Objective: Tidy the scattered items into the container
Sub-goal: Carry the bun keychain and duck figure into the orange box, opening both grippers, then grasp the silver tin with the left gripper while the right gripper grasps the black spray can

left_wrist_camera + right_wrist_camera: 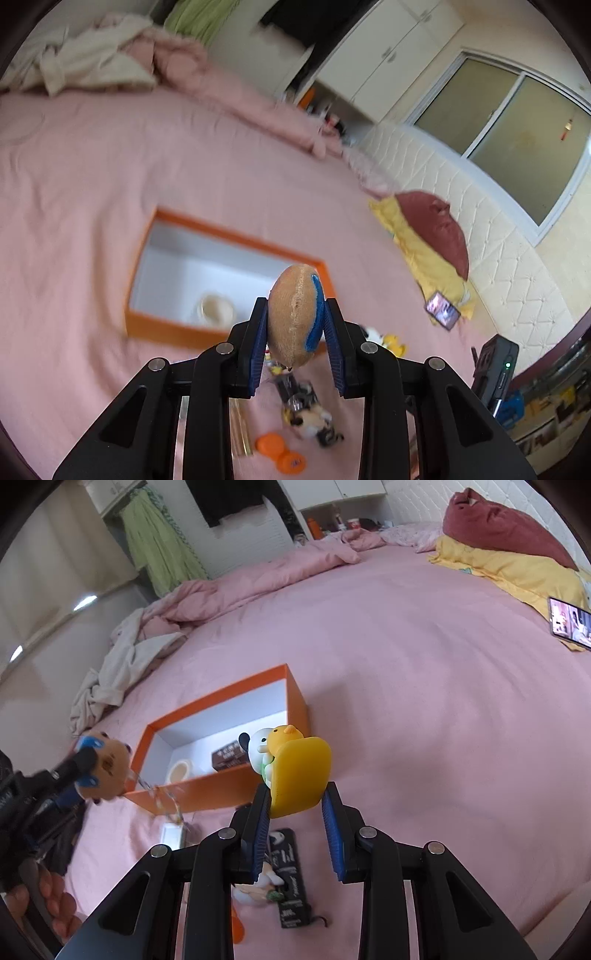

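Observation:
An orange box with a white inside [221,236] [295,698] lies on the pink bed. It holds a roll of tape [218,308] [180,770] and a small brown box [229,758]. My left gripper [295,317] is shut on a tan and blue plush toy [293,314], held above the box's near right corner; it also shows in the right wrist view [107,766]. My right gripper [297,797] is shut on a yellow and white figurine [295,771], just right of the box's near corner.
On the bed near me lie a wrapped figurine [306,410], orange discs [280,450], a black packet [290,878], a small white figurine [258,890] and a white card [171,834]. A phone [569,622], yellow and maroon pillows [498,546] and crumpled bedding [122,664] lie further off.

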Demonstrator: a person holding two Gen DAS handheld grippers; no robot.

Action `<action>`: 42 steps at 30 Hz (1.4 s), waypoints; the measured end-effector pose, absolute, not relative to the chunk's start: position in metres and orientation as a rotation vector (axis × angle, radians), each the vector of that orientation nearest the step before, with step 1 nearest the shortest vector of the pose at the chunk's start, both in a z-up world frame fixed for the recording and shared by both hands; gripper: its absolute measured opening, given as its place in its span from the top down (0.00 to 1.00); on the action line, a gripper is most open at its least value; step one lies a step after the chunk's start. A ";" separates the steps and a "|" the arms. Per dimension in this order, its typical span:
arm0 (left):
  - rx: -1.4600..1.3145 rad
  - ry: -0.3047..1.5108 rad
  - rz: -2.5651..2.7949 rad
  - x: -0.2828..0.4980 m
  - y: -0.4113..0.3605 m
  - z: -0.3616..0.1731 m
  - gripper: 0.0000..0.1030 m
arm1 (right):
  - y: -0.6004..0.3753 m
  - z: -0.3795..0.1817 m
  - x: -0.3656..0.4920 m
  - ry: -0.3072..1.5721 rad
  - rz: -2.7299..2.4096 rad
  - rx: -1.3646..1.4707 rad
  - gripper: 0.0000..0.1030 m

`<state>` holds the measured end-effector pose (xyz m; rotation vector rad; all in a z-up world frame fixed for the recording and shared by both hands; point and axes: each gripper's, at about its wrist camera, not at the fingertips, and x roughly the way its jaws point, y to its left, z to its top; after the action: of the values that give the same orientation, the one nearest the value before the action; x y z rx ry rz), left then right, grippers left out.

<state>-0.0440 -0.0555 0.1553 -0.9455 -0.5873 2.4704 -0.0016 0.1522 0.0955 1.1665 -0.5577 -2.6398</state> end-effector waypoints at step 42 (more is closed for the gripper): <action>-0.910 -0.691 2.580 -0.099 -0.090 0.145 0.39 | 0.112 0.105 -0.083 -0.392 -2.593 1.154 0.72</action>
<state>-0.0992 -0.0901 0.1447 -0.9100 -0.6909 2.5797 -0.0832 0.1121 0.1055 1.1537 -0.3915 -2.5930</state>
